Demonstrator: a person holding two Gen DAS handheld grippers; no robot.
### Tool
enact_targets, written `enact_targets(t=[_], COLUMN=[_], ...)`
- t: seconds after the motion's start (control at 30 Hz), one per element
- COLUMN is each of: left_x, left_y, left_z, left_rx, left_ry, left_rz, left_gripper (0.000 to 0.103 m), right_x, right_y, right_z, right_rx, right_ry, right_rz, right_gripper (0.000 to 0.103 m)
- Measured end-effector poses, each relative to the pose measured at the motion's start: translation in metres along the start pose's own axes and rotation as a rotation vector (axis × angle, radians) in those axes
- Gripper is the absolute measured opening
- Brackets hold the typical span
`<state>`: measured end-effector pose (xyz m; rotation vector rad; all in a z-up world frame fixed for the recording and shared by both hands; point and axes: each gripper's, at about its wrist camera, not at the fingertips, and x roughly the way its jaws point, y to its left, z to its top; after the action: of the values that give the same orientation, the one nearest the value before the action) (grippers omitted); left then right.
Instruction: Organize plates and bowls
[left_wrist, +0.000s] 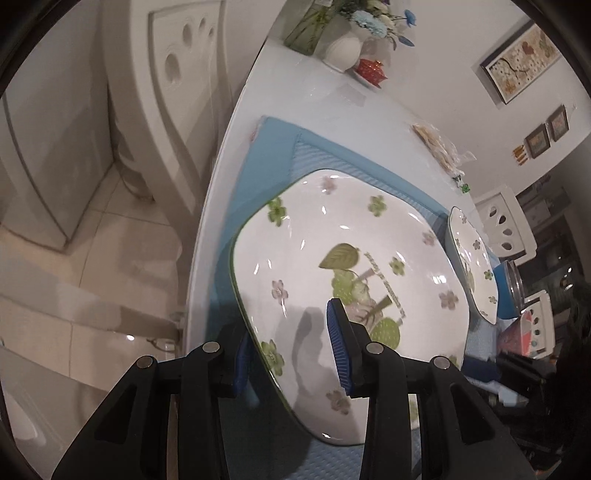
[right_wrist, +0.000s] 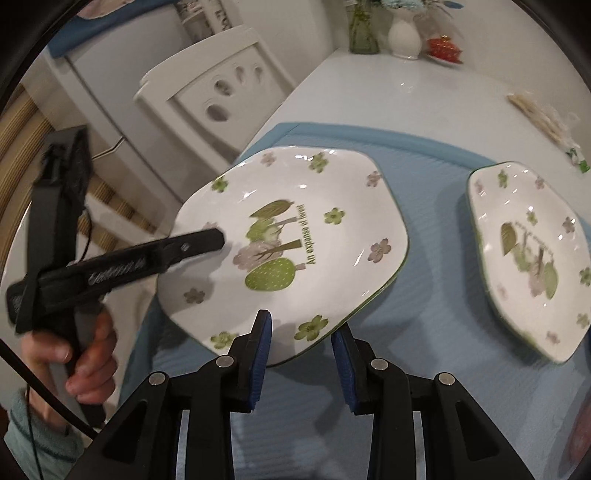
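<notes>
A white squarish plate (left_wrist: 332, 258) with green and pink flowers is tilted above the blue mat (left_wrist: 266, 147). My left gripper (left_wrist: 291, 350) straddles its near rim, one finger (left_wrist: 338, 332) over the plate face and the other under it. In the right wrist view the same plate (right_wrist: 295, 251) is held up at its left rim by the left gripper (right_wrist: 199, 243). My right gripper (right_wrist: 301, 343) is open at the plate's near edge, with the rim between its fingers. A second matching plate (right_wrist: 532, 254) lies on the mat to the right; it also shows in the left wrist view (left_wrist: 472, 262).
The mat (right_wrist: 424, 177) lies on a pale table (right_wrist: 388, 92). A white vase (right_wrist: 404, 37), a glass vase and a red item stand at the far end. A packet of sticks (right_wrist: 535, 114) lies at the right. A white chair (right_wrist: 221, 92) stands at the left table edge.
</notes>
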<state>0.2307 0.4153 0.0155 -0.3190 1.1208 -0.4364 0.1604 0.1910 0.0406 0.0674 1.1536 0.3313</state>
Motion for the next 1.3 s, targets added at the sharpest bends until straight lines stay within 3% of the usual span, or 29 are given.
enact_targets(t=[0.17,0.37,0.53,0.6,0.63,0.73,0.87,1.0,1.3], left_x=[-0.002,0.0,0.0,0.003,0.004,0.004,-0.011,-0.022,-0.077], left_y=[-0.005,-0.01,-0.017,-0.024,-0.03,-0.04,-0.042,-0.057,-0.086], left_z=[0.004,-0.007,-0.014,-0.013,-0.012,-0.013,-0.019,-0.031,-0.068], left_rx=[0.011,0.008,0.028,0.055,0.077,0.13,0.112,0.17,0.193], left_ry=[-0.018,-0.03,-0.035,-0.028,-0.026,-0.035,-0.068,-0.076,-0.139], left_rz=[-0.021,0.013,0.075,0.109,0.136,0.214,0.153,0.212,0.161], left_gripper=[0.037,0.037,0.037,0.037,0.037,0.037,0.037,0.037,0.037], right_x=[0.001,0.0,0.033,0.045,0.046,0.044,0.028,0.007,-0.054], right_y=[-0.019,-0.068,-0.075,-0.073,-0.068,-0.051,-0.052,-0.041,-0.017], right_z=[-0.014,0.009,0.037,0.041,0.044,0.045,0.03,0.016,-0.013], right_rx=[-0.012,0.097,0.098,0.091,0.071,-0.007,-0.004,-0.034,-0.118], right_ry=[0.096,0.04,0.008,0.002,-0.021,-0.019,-0.019,-0.042,-0.124], right_rz=[0.071,0.059,0.061,0.074,0.069,0.023,0.051,0.055,0.041], right_gripper=[0.039,0.04,0.04,0.035,0.03,0.029,0.029,0.029,0.029])
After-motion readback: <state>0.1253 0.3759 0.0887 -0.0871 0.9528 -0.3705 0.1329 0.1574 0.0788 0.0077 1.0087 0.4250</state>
